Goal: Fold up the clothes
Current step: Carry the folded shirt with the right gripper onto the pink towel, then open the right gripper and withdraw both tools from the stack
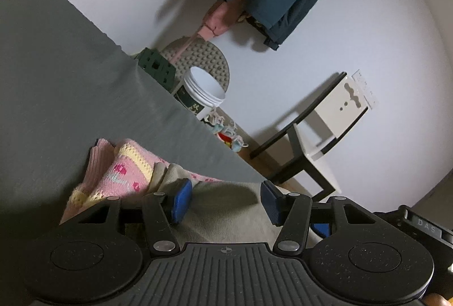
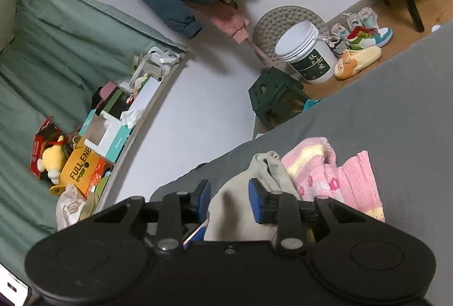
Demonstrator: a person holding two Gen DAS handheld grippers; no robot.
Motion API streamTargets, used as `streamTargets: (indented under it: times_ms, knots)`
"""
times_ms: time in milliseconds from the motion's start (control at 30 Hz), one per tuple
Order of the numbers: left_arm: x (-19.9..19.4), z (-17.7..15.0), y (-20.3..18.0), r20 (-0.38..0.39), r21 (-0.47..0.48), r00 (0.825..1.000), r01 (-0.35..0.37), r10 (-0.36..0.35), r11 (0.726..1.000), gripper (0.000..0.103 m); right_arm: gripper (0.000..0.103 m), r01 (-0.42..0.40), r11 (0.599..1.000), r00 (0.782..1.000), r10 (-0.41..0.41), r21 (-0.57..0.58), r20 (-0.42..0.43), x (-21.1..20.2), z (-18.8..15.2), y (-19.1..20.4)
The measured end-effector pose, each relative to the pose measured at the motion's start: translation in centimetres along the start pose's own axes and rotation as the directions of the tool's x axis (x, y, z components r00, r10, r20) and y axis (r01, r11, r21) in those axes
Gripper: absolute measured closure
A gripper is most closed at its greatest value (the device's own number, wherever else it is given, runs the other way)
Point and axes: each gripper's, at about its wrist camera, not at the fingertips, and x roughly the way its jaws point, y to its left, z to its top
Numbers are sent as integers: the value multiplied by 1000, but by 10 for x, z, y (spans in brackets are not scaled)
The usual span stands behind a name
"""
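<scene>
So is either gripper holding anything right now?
No. The left gripper and right gripper are both open over the beige garment.

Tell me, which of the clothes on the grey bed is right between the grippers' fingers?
The plain beige garment. It lies under both open grippers, left and right, while the pink patterned knit and the plain pink cloth lie beyond it.
</scene>
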Motion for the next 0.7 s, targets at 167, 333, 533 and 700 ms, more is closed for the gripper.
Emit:
streamTargets:
  times_ms: [167,333,533,700]
  knots:
    - [-53,-8,-9,97,-11,994,-53,54,999,46,40,-67,991,995,75,-119,60,-53,2,19]
    - [-117,-53,-42,143,185,987,-101,75,978,30,25,-58,966,995,75,-252,58,-122,-27,25]
    - [-180,-109,-96,181,278,980,-128,79,952,29,8,20,958,998,-2,-285,64,-188,-92,25]
    - [-233,-124,-138,145,415,984,-159,108,896,13,0,133,928,978,-66,-348,198,-232,-138,50]
